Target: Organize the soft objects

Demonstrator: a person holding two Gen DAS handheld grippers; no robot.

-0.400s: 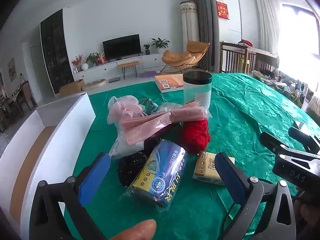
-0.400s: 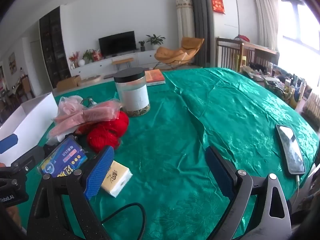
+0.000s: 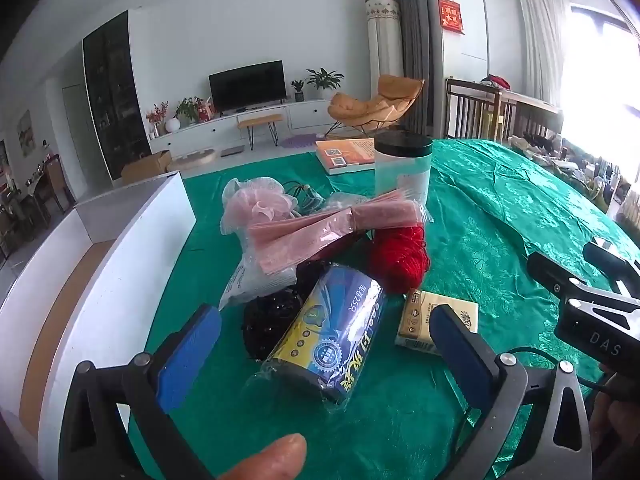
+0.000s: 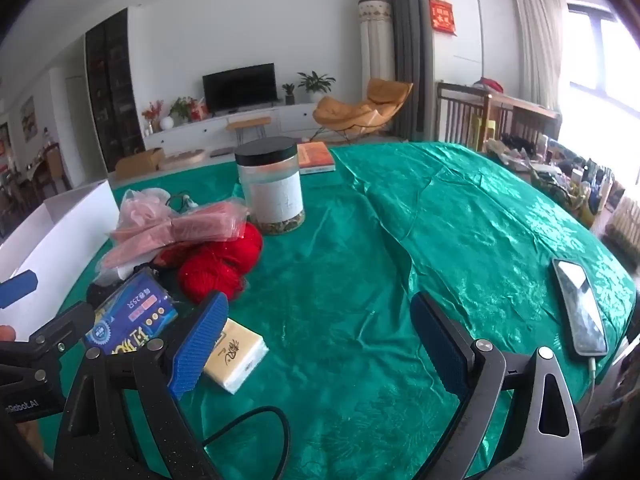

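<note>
Soft objects, heaped on the green-clothed desk (image 3: 500,216) beside the white box (image 3: 132,240). Listed in the heap: blue-wrapped roll (image 3: 332,328) at the front, lying on its side; black mesh bundle (image 3: 268,316) touching it on the left; red yarn (image 3: 400,256) behind; pink packet (image 3: 320,228) laid across the top; pink mesh puff (image 3: 256,204) at the back. Tissue pack (image 3: 436,320) is set just beside the roll, apart from the heap. Black-lidded jar (image 4: 272,188), book (image 4: 316,158) and phone (image 4: 580,312) are also recorded.

Left gripper (image 3: 324,344): jaws spread wide, nothing held, the roll framed between them. Right gripper (image 4: 320,344): jaws likewise apart and empty, over bare cloth, the tissue pack just beside its left finger.

Change against 0.4 s ago: the left gripper is found marginally nearer the roll; no item has been displaced. No object is seen in the box from these views; sorting is judged barely begun, the roll being the likely first pick.
</note>
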